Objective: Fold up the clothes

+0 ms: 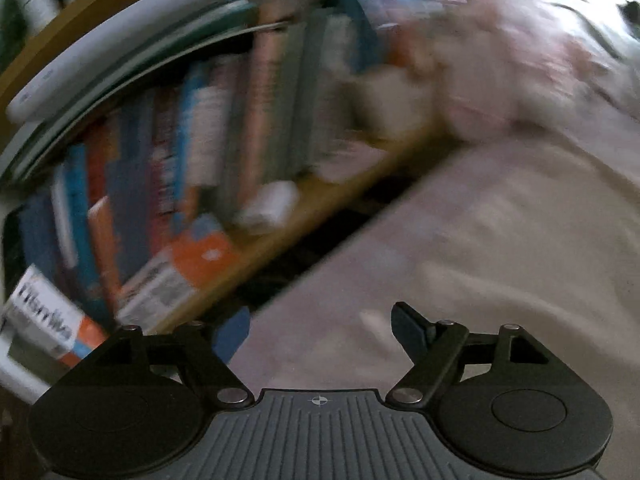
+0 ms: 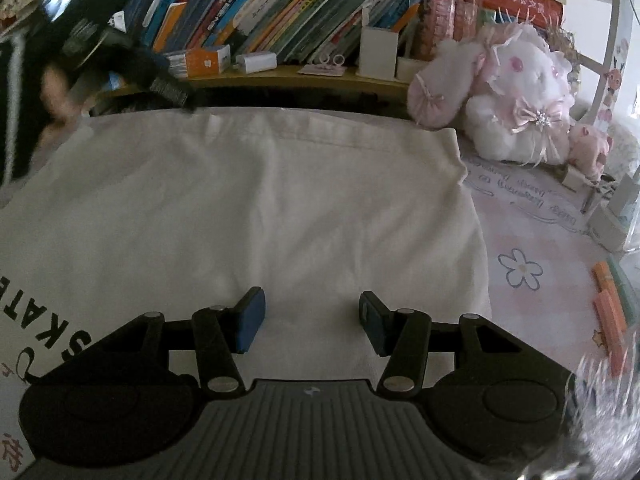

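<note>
A cream white garment [image 2: 260,208] with black lettering at its left edge lies spread flat on the pink desk mat [image 2: 540,248]. My right gripper [image 2: 312,320] is open and empty, low over the garment's near part. My left gripper [image 1: 320,332] is open and empty near the garment's far left corner; its view is blurred and tilted, with the garment [image 1: 480,248] on the right. The left gripper also shows in the right wrist view [image 2: 168,88] at the top left, held by a hand.
A shelf of books [image 2: 260,12] runs along the back, with a small orange box [image 2: 200,62] and white pen holders [image 2: 378,52]. A pink and white plush toy [image 2: 508,92] sits at the back right. Orange markers [image 2: 608,312] lie on the right.
</note>
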